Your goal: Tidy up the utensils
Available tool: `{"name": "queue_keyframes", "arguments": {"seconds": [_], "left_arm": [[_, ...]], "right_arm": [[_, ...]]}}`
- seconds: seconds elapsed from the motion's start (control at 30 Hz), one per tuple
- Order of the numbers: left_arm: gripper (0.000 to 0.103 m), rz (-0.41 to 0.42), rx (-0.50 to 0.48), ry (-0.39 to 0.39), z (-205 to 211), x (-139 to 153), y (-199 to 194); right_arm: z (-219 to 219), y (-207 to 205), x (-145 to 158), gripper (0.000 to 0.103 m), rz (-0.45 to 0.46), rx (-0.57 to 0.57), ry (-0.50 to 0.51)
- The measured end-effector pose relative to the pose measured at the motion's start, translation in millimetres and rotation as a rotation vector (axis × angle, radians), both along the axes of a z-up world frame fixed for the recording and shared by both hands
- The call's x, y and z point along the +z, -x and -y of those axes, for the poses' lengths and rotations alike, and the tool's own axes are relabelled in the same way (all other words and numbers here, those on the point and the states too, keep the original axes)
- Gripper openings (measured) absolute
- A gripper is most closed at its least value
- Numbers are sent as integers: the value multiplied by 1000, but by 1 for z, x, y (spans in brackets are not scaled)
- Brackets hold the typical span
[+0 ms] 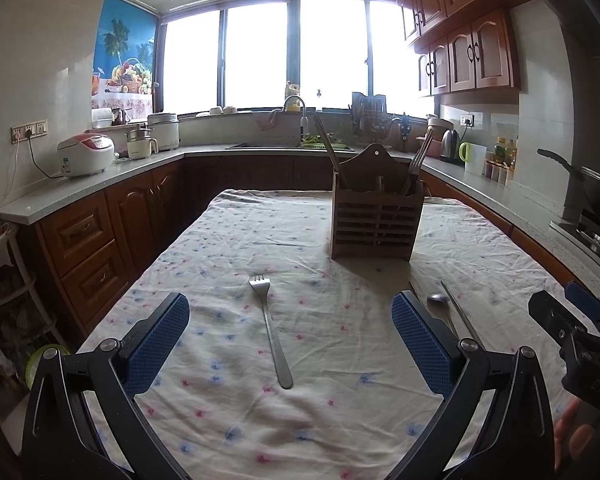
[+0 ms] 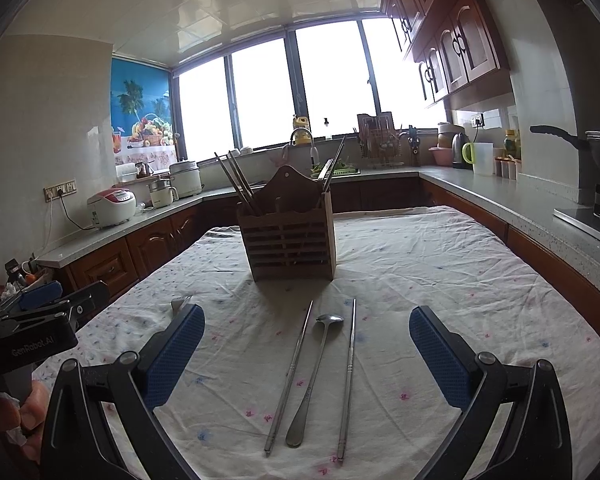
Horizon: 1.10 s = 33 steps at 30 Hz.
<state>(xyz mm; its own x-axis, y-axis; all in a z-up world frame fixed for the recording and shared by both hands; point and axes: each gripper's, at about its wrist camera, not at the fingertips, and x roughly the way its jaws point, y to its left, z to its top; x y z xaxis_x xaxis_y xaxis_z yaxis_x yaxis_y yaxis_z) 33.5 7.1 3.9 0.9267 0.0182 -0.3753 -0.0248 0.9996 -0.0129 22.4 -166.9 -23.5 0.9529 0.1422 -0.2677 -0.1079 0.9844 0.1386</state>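
I am working in a wood-cabinet kitchen with a bright window wall at the back, and the bench (image 1: 480, 240) in the middle carries a crumpled cloth with small pink and blue flowers.

Nearest me, the left gripper (image 1: 290, 344) has its blue fingers (image 1: 156, 344) spread wide and holds nothing. A fork (image 1: 271, 330) lies flat on the cloth right between them, handle end toward me, tines pointing away toward the holder. Its long axis runs nearly along my line of approach, tilted slightly to the left at the far end.

The right gripper (image 2: 306, 354) is likewise spread wide and empty. Between its fingers (image 2: 438, 360) lie three pieces side by side, all lengthwise: a chopstick (image 2: 290, 376) on the left, a spoon (image 2: 314, 368) in the middle with its bowl at the far end, and a second chopstick (image 2: 348, 376) on the right. They sit near each other but apart, fanning a little at the near ends.

Farther on stands the wooden holder (image 2: 288, 244), upright, slatted at the front, with chopsticks already leaning out of its left compartment and forks out of its right.

I judge the fork is the left hand's job and the spoon group the right's. Since every piece lies along the fingers, not across them, closing straight down should catch a handle across its narrow width.
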Motion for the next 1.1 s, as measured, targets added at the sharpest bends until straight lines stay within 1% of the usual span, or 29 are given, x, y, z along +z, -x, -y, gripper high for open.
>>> {"name": "queue_keyframes", "arguments": {"seconds": [0.6, 1.1], "left_arm": [[103, 2, -9, -1, 4, 1, -3], [103, -15, -26, 10, 5, -1, -9]], "right_arm": [[3, -1, 2, 103, -4, -3, -3], [10, -7, 2, 103, -18, -19, -7]]}}
